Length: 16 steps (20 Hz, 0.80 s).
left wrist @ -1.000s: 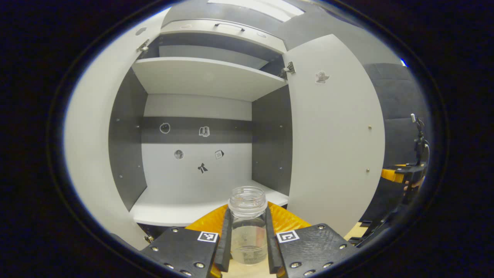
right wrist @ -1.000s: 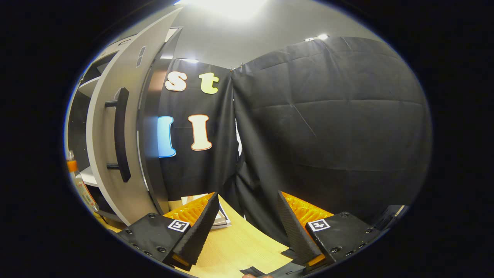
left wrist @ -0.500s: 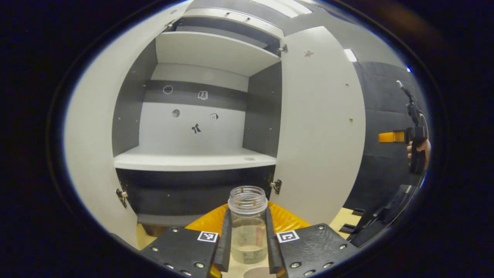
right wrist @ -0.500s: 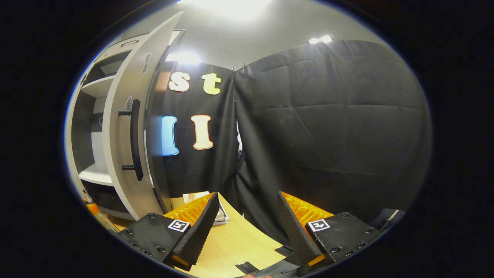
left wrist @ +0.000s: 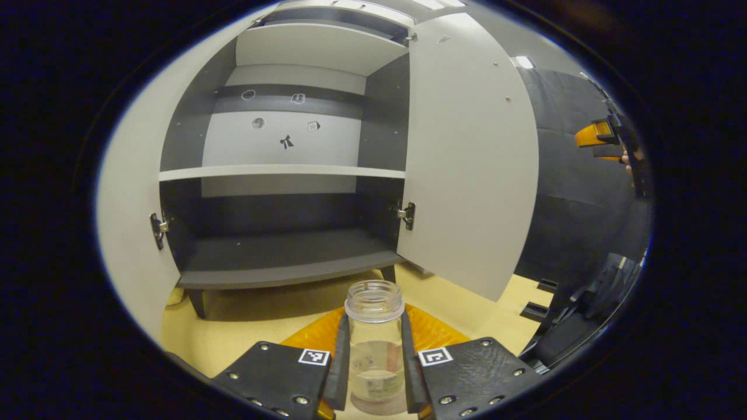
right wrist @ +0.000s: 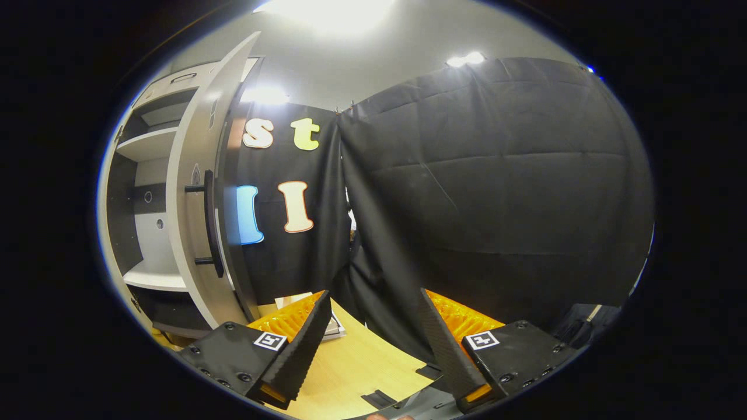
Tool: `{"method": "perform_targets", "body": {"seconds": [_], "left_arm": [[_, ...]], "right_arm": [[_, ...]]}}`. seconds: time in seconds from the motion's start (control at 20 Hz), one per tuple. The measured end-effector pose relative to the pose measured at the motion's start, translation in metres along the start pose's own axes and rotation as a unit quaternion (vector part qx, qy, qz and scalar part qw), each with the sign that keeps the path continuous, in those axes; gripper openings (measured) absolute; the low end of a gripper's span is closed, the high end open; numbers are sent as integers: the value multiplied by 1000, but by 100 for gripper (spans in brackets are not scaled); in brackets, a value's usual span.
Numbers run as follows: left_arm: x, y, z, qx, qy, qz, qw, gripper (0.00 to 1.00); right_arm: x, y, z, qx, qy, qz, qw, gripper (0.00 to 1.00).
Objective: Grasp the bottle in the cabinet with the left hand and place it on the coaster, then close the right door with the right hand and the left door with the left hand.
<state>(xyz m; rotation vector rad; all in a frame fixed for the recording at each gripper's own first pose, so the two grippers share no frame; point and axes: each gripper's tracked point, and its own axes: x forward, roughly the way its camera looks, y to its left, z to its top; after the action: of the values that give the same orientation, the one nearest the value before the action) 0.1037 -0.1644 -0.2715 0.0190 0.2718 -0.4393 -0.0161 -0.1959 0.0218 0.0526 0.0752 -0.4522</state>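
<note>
One bottle point(left wrist: 374, 344), clear, uncapped, upright, sits low centre of the left gripper view, clamped between both fingers of the left gripper point(left wrist: 374, 373). Long axis vertical, mouth up, a little liquid near the base. Out of the cabinet point(left wrist: 280, 175), over the wood table point(left wrist: 233, 326) in front of it.

Coaster: a pale disc edge seems to show right under the bottle base at the bottom of the frame; too cropped to be sure. If so, the move is nearly straight down, bottle kept plumb. Cannot tell if the base already touches.

Right gripper point(right wrist: 373, 344), lower centre of its own view: fingers spread wide, nothing between them, over the table edge. Also seen far off at the upper right of the left gripper view, held in a hand.

Right door point(left wrist: 467, 163) stands wide open, right of centre in the left gripper view; its bar handle point(right wrist: 209, 221) shows at the left of the right gripper view. Right gripper is the nearer one to it. Left door point(left wrist: 131, 192) open too, along the left edge of the frame.

Shelves bare apart from small stickers on the back panel. Black cloth wall behind and to the right; ceiling lights bright
</note>
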Motion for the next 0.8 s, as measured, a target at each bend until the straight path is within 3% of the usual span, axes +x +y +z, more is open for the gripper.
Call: {"method": "perform_targets", "body": {"seconds": [0.55, 0.65, 0.7, 0.75, 0.8], "left_arm": [[-16, -14, -32, 0, 7, -11, 1000, 46], [-19, -22, -47, -12, 38, -20, 999, 57], [-21, -22, -56, -16, 60, -15, 998, 63], [-20, -19, -58, -14, 69, -6, 998, 78], [-19, -16, -57, -11, 72, 2, 997, 84]], "right_arm": [[-26, 2, -8, -8, 17, -9, 1000, 95], [-26, 3, -8, -11, 16, -4, 1000, 92], [-23, 2, -9, -11, 18, -5, 1000, 95], [-18, -1, -9, -6, 20, -4, 1000, 95], [-13, -3, -7, 0, 20, -3, 1000, 95]]}}
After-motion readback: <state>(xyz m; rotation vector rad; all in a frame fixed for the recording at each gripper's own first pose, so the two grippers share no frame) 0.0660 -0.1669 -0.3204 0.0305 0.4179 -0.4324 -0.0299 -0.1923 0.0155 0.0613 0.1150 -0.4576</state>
